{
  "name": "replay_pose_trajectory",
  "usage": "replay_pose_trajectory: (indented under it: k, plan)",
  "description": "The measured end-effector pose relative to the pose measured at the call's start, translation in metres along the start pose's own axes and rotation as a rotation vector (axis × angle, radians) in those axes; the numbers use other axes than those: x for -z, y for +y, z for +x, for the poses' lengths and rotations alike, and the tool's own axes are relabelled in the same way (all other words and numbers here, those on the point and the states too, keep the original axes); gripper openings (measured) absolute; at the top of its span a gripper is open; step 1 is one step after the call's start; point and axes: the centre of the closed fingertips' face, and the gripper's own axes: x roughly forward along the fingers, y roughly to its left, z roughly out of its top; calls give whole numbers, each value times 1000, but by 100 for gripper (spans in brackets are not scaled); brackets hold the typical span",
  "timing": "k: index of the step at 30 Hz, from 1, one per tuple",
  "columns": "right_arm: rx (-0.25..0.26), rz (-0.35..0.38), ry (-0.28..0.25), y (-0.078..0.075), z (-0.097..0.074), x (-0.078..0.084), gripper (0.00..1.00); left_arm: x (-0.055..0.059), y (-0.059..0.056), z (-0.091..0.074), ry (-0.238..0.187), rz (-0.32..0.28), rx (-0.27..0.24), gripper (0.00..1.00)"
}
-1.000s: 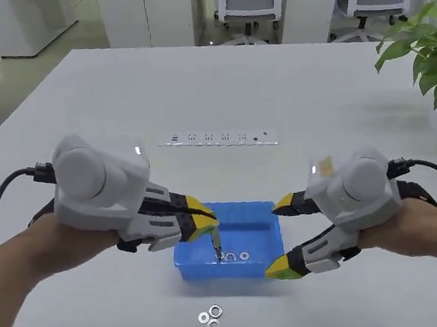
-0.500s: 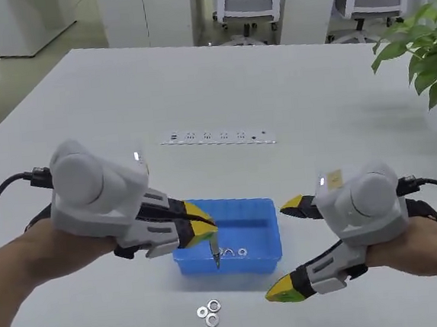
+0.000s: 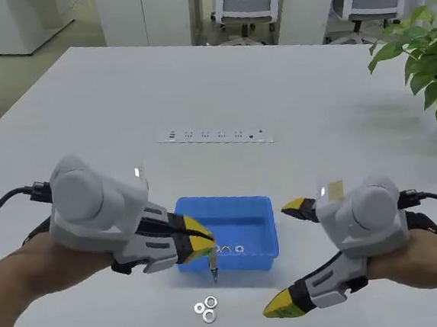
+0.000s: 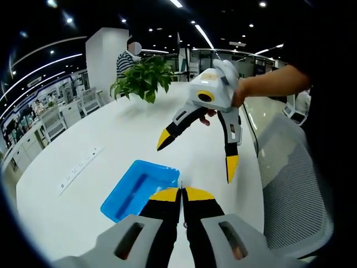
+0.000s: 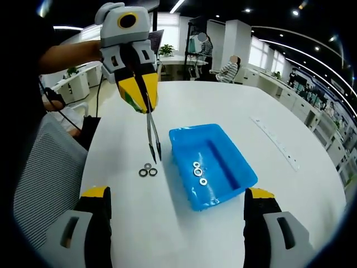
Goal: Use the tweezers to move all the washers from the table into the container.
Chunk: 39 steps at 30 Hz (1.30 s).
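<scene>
Your left gripper [image 3: 201,240] is clenched on the slim metal tweezers [image 3: 213,262], whose tips hang at the near wall of the glossy blue plastic container [image 3: 230,207]. Flat steel loose washers [image 3: 207,308] cluster on the matte table [image 3: 121,103] just in front of that container. The stored washers [image 5: 198,170] inside it blur together in the head view. Your right gripper [image 3: 288,255], to the container's right, gapes wide, holding nothing.

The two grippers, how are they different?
The left gripper is shut, pinching the tweezers; the right gripper is wide open and holds nothing. The left gripper is at the blue container's near edge, close to three washers on the table; the right gripper is off beside the container. Both have yellow-tipped jaws and white bodies.
</scene>
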Motion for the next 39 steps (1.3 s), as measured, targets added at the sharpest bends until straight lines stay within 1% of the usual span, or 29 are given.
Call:
replay_pose_trajectory:
  k: [11,18,28,33,39]
  plan:
    - [-11,-9,14,8,4,4,100,10,-10,0,12,-12,15,6]
    - [-19,-11,23,12,6,6,100,19,-16,1,24,-24,25,6]
    - [-29,-14,23,15,8,7,100,25,-20,6,30,-35,34,6]
    - [-36,-16,29,18,9,9,100,27,-24,9,35,-38,38,6]
    - [-41,-20,28,20,10,8,100,31,-26,9,42,-42,41,6]
